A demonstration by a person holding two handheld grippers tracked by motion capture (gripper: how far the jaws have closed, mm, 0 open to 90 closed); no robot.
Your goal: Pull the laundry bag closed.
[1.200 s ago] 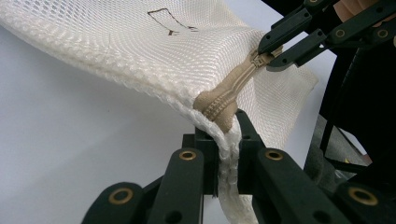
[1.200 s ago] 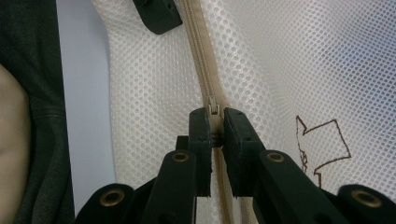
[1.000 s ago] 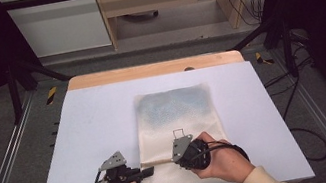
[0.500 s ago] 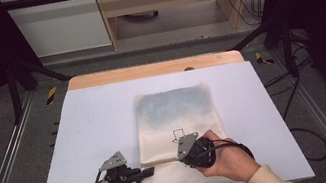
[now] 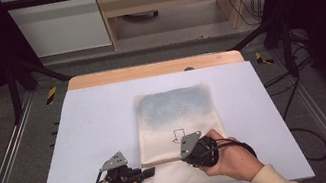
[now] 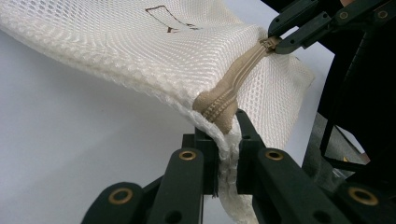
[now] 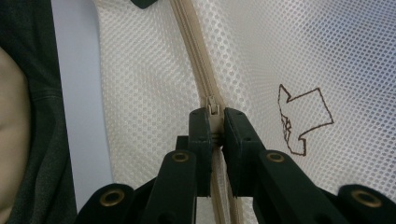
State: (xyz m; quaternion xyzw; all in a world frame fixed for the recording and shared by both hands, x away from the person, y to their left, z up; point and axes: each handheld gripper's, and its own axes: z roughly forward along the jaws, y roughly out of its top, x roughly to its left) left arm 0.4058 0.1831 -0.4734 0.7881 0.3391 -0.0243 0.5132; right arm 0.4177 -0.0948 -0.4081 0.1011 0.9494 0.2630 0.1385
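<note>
A white mesh bag (image 5: 175, 114) lies flat on the table, with a beige zipper (image 5: 165, 161) along its near edge. My left gripper (image 5: 148, 171) is shut on the bag's near left corner at the zipper's end (image 6: 227, 140). The mesh (image 6: 140, 46) is lifted a little there. My right gripper (image 5: 183, 155) is shut on the zipper pull (image 7: 213, 105), a short way to the right along the zipper (image 7: 191, 42). In the left gripper view the right gripper (image 6: 280, 44) holds the far end of the raised zipper (image 6: 233, 84). A brown arrow drawing (image 7: 303, 116) marks the mesh.
The light table top (image 5: 97, 133) has bare room left of and beyond the bag. A wooden strip (image 5: 157, 68) runs along its far edge. Metal rails (image 5: 6, 165) flank both sides, and cables (image 5: 308, 147) lie on the floor at the right.
My right gripper has shifted slightly to the right along the zipper with the pull in it. The left gripper has stayed put on the corner.
</note>
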